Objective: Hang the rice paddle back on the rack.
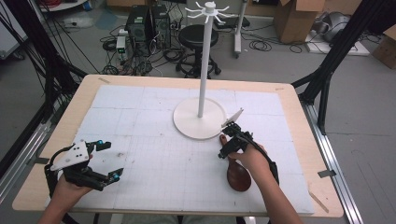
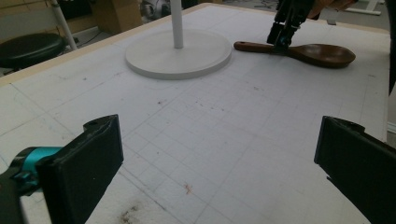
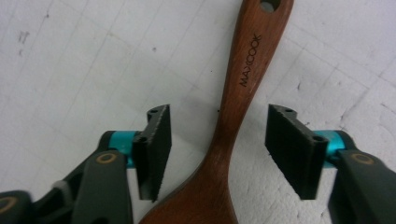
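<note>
Right of centre in the high view, the right gripper (image 1: 225, 150) is hovering over a wooden spoon (image 1: 237, 175) lying on the table (image 1: 140, 107). Its own view is showing the jaws apart, straddling the handle (image 3: 243, 74) (stamped MAXCOOK). At lower left, the left gripper (image 1: 108, 160) is sitting wide open, holding nothing.

My right gripper (image 3: 217, 142) straddles the brown wooden spoon (image 1: 237, 173) just before the round white stand base (image 1: 187, 122); my left gripper (image 1: 106, 161) sits well apart.

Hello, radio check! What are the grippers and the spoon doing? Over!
Right gripper open, straddling wooden spoon handle. Left gripper open, empty. White stand just beyond.
</note>
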Demonstrator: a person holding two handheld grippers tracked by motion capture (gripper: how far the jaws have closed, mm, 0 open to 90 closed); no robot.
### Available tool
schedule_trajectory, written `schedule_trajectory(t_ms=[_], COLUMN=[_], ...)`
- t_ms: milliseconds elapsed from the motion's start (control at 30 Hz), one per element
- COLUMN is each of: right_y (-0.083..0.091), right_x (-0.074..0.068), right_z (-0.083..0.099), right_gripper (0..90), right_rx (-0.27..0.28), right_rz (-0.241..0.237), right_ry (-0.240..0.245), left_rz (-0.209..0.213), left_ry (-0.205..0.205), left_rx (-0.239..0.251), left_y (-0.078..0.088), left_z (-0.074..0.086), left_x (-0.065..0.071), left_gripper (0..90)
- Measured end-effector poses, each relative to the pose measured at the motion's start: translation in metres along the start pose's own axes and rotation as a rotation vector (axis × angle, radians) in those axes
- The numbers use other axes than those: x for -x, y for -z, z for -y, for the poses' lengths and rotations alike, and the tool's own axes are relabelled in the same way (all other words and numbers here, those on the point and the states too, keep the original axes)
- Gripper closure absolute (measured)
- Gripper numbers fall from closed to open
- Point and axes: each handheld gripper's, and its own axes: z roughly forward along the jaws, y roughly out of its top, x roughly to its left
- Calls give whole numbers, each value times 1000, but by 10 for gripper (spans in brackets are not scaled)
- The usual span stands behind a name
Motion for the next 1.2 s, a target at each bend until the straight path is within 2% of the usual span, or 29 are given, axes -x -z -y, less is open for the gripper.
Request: schedule_trajectory(t_ms=[100,167,300,367,500,600,733,767,867,1067,1200], right_y=[3,4,4,1,-1,-3,-5,-5,-6,-9,-9], right_x=[3,3,2,0,1,2,2,3,4,2,1], right_z=[-3,-5,-7,-8,-10,-11,-11,-12,-12,-13,-12], right_gripper=[494,517,535,560,561,578,606,612,631,654,652], right_rx=[0,-8,-14,-33,-41,-56,-66,-65,-71,-81,-78], right_rz=[-1,-10,-2,3,17,2,4,12,1,13,24], right_ry=[-22,-24,-21,-24,-34,-50,-56,-72,-79,-86,-72], left_rz=[1,2,5,4,4,5,4,5,4,3,4], left_ry=[-1,-2,-5,-6,-7,-6,-5,-5,-6,-6,-8], left_rx=[-3,-3,-4,-5,-9,-9,-8,-9,-12,-12,-15], left_y=[0,-1,-1,-1,-1,-1,-1,-1,-2,-2,-2], left_z=[0,0,0,0,1,1,1,1,1,1,1], left_x=[0,0,0,0,0,1,1,1,1,1,1], left_gripper=[17,17,17,17,17,17,17,17,17,17,17])
